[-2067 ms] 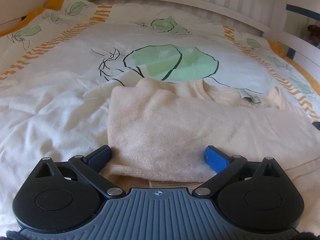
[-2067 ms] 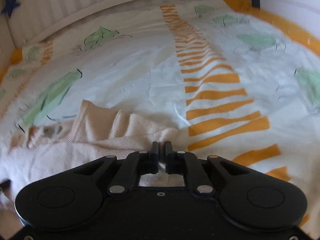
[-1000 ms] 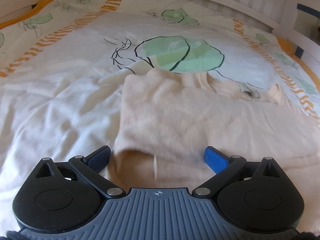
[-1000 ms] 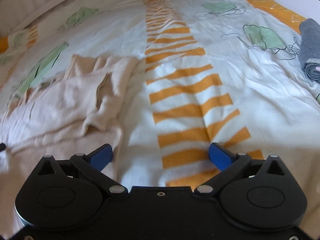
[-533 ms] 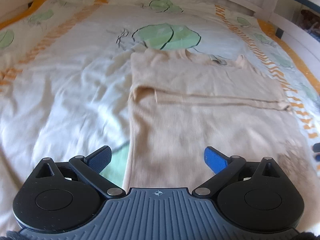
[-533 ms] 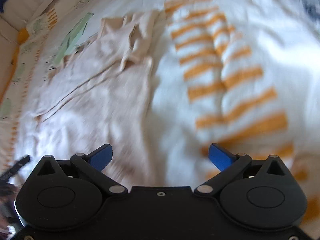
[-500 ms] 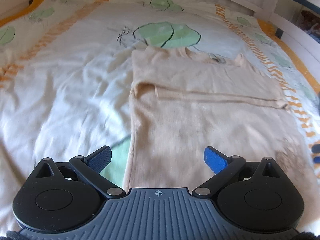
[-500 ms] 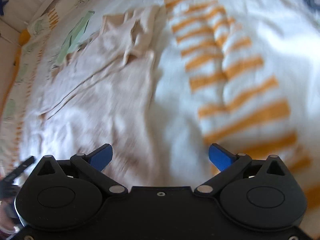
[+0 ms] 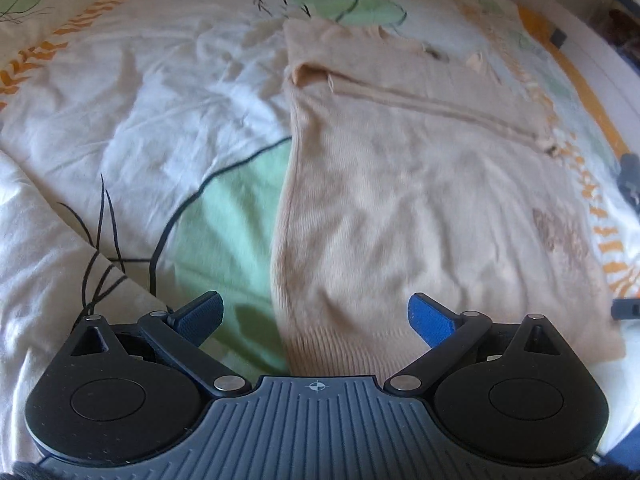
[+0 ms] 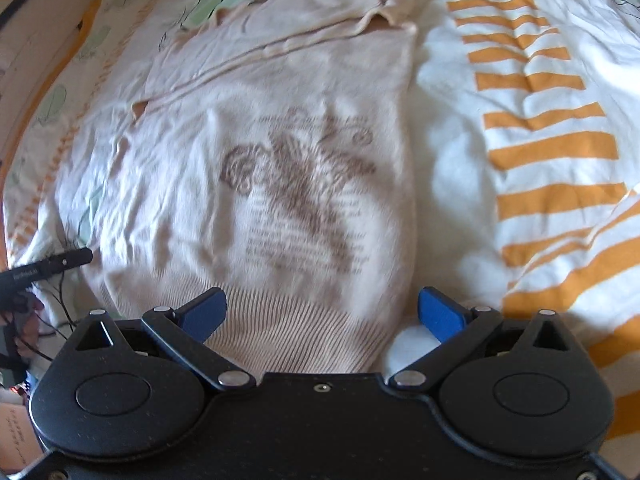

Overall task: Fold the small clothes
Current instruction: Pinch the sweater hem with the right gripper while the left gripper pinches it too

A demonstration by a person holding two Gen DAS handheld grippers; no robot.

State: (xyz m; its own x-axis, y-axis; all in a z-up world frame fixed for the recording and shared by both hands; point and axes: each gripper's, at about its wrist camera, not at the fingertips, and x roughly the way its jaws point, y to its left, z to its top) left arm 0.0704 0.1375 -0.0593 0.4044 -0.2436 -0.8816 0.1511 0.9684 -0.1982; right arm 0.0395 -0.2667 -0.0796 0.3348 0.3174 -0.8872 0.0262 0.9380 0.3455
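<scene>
A small beige knit sweater lies flat on the bed, its sleeves folded across the chest. A brown print shows on its front. My left gripper is open and empty over the ribbed hem's left corner. My right gripper is open and empty over the hem's right corner. The left gripper's tip shows at the left edge of the right wrist view.
The bed cover is white with green leaf prints and orange stripes. It is wrinkled around the sweater. A white bed rail runs along the far right side.
Both grippers have pulled back from the sleeves toward the hem. The right gripper, shut two seconds ago, has opened and swung over the sweater's lower right corner.
</scene>
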